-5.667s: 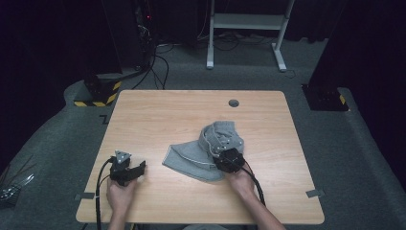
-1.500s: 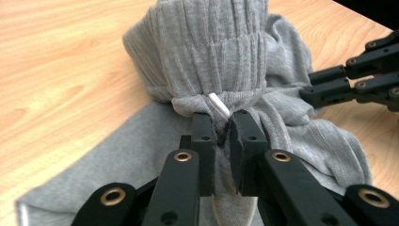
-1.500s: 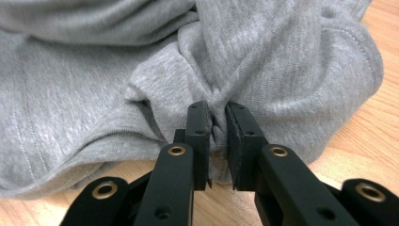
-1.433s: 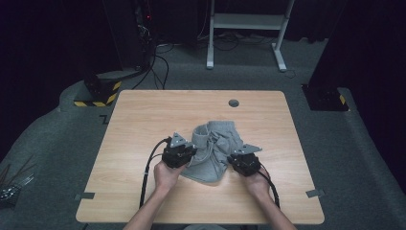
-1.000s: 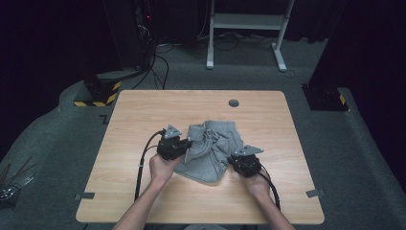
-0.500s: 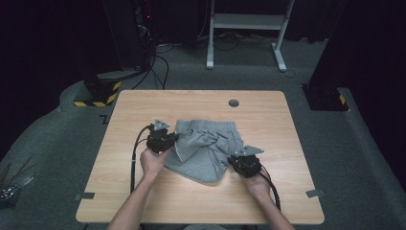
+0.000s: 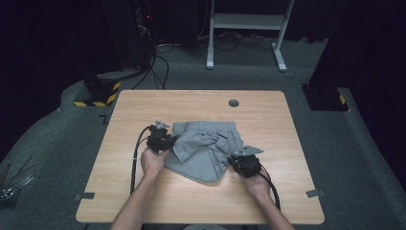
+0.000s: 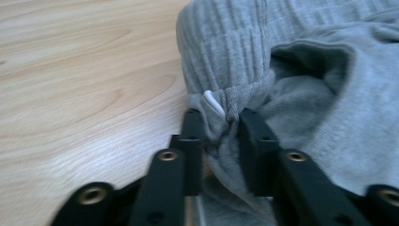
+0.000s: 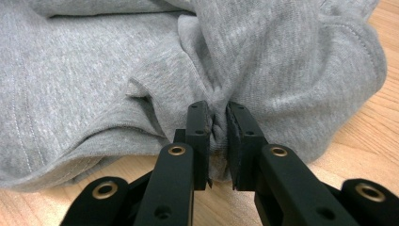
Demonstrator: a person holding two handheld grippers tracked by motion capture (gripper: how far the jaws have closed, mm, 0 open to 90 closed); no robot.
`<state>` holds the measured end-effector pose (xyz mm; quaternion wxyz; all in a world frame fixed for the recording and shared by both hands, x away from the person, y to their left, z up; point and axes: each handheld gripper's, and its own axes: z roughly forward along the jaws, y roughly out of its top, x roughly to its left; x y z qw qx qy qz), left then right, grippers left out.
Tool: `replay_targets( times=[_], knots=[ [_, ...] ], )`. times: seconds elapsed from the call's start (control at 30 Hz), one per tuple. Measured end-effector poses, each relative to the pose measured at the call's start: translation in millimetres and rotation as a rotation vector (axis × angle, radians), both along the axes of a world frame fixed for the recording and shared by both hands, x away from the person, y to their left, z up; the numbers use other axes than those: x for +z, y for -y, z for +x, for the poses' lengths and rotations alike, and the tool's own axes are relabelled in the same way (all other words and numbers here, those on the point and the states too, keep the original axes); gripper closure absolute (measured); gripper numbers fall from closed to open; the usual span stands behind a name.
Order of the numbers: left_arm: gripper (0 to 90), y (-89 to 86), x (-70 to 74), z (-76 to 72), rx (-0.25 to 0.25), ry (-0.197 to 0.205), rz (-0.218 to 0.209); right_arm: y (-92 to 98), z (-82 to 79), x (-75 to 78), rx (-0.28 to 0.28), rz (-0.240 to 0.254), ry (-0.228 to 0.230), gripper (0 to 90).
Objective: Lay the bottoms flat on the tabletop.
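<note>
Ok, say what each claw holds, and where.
Right claw: grey knit garment, pinched fold at its edge. Left claw, jaws just opening: ribbed waistband between them.

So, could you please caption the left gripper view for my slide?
Left gripper with black fingers loosening around the ribbed waistband of a grey knit garment on a light wooden table.

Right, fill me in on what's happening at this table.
A person is spreading a grey garment on the wooden table with two handheld grippers. The right gripper is clamped on a bunched fold. The left gripper has just been opening, with the ribbed waistband between its jaws.
</note>
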<state>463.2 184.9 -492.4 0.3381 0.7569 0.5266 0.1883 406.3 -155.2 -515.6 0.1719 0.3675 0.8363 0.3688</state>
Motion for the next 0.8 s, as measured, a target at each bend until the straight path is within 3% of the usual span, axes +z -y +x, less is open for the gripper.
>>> replay_targets(
  times=[0.2, 0.27, 0.33, 0.4, 0.47, 0.53, 0.6, 0.67, 0.8],
  knots=[
    [53.8, -4.5, 7.7, -11.4, 0.015, 0.033, 0.001, -0.2, 0.9, 0.9, 0.0, -0.002, -0.009, 79.9],
    [49.9, -8.4, 12.0, -24.8, 0.011, 0.056, -0.012, -0.6, 1.6, 1.6, 0.0, -0.004, -0.013, 79.3],
    [47.2, -7.6, 12.7, -30.4, 0.001, 0.065, 0.004, -1.1, 1.7, 2.1, 0.0, -0.008, -0.01, 78.7],
    [45.9, -6.1, 11.8, -43.9, -0.031, 0.079, 0.001, -3.3, 1.3, 3.3, 0.016, -0.04, 0.017, 78.5],
    [44.5, -3.0, 9.0, -57.8, -0.058, 0.071, -0.028, -3.7, 3.2, 5.7, 0.022, -0.042, 0.021, 79.3],
    [44.1, -0.9, 7.7, -62.1, -0.07, 0.065, -0.038, -3.5, 5.0, 6.7, 0.027, -0.045, 0.013, 79.2],
    [44.1, 6.6, 4.0, -69.4, -0.099, 0.052, -0.025, -4.1, 7.8, 9.9, 0.026, -0.052, 0.018, 79.0],
    [45.2, 18.3, -3.7, -76.8, -0.127, 0.054, 0.017, -5.8, 12.2, 13.6, 0.025, -0.069, 0.025, 78.8],
    [45.6, 25.2, -11.0, -75.9, -0.133, 0.047, 0.025, -5.5, 18.8, 14.3, 0.015, -0.069, 0.02, 78.5]
  ],
)
